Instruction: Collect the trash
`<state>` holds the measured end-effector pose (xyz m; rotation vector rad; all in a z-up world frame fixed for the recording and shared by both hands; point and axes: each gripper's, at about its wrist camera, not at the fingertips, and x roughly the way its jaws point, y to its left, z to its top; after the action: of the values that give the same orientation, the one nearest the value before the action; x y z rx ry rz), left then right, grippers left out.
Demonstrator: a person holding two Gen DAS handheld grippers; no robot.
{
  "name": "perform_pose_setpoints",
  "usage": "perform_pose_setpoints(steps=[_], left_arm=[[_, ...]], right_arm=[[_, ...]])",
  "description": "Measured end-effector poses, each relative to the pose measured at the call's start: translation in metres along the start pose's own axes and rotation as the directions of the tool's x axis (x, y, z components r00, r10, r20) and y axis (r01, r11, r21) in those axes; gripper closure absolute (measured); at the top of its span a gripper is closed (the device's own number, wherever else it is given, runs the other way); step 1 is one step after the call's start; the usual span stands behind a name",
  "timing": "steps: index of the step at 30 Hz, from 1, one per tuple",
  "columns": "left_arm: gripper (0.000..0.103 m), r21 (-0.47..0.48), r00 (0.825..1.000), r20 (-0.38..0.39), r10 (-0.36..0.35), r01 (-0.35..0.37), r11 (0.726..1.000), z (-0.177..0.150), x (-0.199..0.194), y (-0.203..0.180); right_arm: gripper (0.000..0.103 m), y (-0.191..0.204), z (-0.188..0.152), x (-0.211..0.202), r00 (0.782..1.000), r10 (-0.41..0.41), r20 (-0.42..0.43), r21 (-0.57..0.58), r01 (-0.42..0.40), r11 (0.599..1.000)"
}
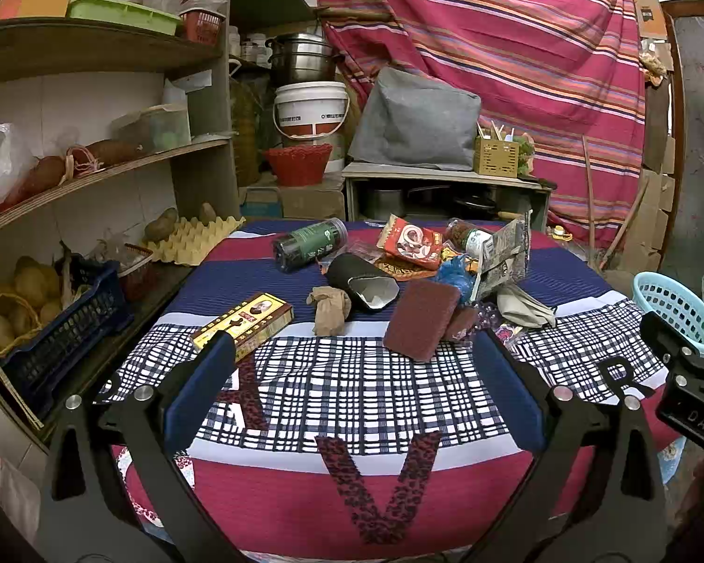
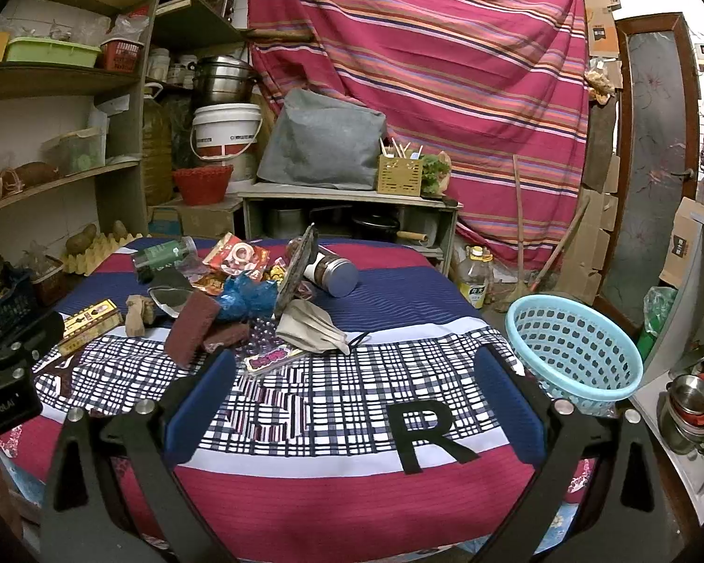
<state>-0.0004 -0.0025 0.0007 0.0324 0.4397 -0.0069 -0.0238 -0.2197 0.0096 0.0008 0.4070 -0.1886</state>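
A heap of trash lies on the far half of the cloth-covered table [image 1: 352, 399]: a dark green jar [image 1: 309, 244], a red snack wrapper [image 1: 413, 241], a black tube [image 1: 363, 281], a brown scouring pad [image 1: 420, 312], a yellow box [image 1: 244, 323], a beige rag [image 1: 328, 309]. The pad [image 2: 190, 323], a blue bag [image 2: 246, 298], a jar [image 2: 333, 272] and a grey mask [image 2: 305, 326] show in the right wrist view. A light blue basket [image 2: 572, 347] stands at the table's right edge. My left gripper [image 1: 352, 366] and right gripper [image 2: 352, 370] are open, empty, short of the heap.
Shelves [image 1: 94, 159] with potatoes, an egg tray [image 1: 192, 239] and a blue crate [image 1: 65, 328] stand left of the table. Behind it are a low bench [image 1: 446, 178], a white bucket [image 1: 312, 110] and a striped curtain [image 2: 422, 70]. An oil bottle [image 2: 476, 277] stands on the floor.
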Motion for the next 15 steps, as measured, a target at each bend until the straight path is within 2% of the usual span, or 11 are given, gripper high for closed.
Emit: perform_pose_setpoints(steps=[15], left_arm=[[0.005,-0.01,1.0,-0.004,0.014,-0.014,1.0,0.0002,-0.0006,0.001]], right_arm=[[0.004,-0.0014,0.0015,0.0012,1.0,-0.005,-0.009,-0.003,0.005,1.0]])
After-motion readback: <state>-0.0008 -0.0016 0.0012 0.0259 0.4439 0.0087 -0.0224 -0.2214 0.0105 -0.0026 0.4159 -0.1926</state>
